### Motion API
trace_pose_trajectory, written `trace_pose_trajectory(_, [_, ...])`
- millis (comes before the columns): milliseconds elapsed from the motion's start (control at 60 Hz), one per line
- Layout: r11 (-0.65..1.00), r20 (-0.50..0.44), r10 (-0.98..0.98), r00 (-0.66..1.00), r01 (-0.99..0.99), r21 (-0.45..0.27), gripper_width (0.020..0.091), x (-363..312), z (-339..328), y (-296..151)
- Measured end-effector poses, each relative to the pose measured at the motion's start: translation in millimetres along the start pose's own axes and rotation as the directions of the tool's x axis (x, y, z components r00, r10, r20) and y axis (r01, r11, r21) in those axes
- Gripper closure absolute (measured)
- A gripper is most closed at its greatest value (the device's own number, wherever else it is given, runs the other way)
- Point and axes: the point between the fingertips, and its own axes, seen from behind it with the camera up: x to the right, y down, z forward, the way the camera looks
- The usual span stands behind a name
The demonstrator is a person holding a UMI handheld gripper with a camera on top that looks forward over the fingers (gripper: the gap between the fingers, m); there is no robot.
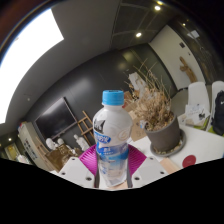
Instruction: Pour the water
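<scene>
gripper view | rides on tongs [113, 165], tilted upward | bottle [113, 135] close ahead | ceiling beyond

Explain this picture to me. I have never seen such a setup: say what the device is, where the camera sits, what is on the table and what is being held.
A person carries a hand-held two-finger tool; no robot arm is involved. The camera rides on it and looks forward, so the view bulges. A clear water bottle with a blue cap stands upright between the fingers, against their pink pads; it looks clamped. Beyond it, on the white table, stands a dark pot of dried plants. Something small and red lies near the pot. Behind is a dim room with ceiling lights.
</scene>
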Motion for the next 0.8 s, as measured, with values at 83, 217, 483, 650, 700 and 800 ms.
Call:
trace_pose_trajectory(83, [0.981, -0.097, -0.189, 0.977, 0.191, 0.018, 0.074, 50, -6, -29])
trace_pose_trajectory(217, [0.905, -0.21, -0.422, 0.882, 0.424, -0.036, 0.0741, 138, 3, -41])
trace_pose_trajectory(483, [0.832, -0.222, -0.551, 0.805, 0.508, -0.222, 0.0742, 296, 40, 42])
trace_pose_trajectory(650, [0.822, -0.204, -0.553, 0.808, 0.49, -0.291, 0.0739, 347, 50, 87])
trace_pose_trajectory(700, [0.825, -0.195, -0.544, 0.816, 0.479, -0.3, 0.0734, 354, 53, 97])
trace_pose_trajectory(800, [0.84, -0.19, -0.521, 0.832, 0.46, -0.288, 0.0698, 360, 49, 106])
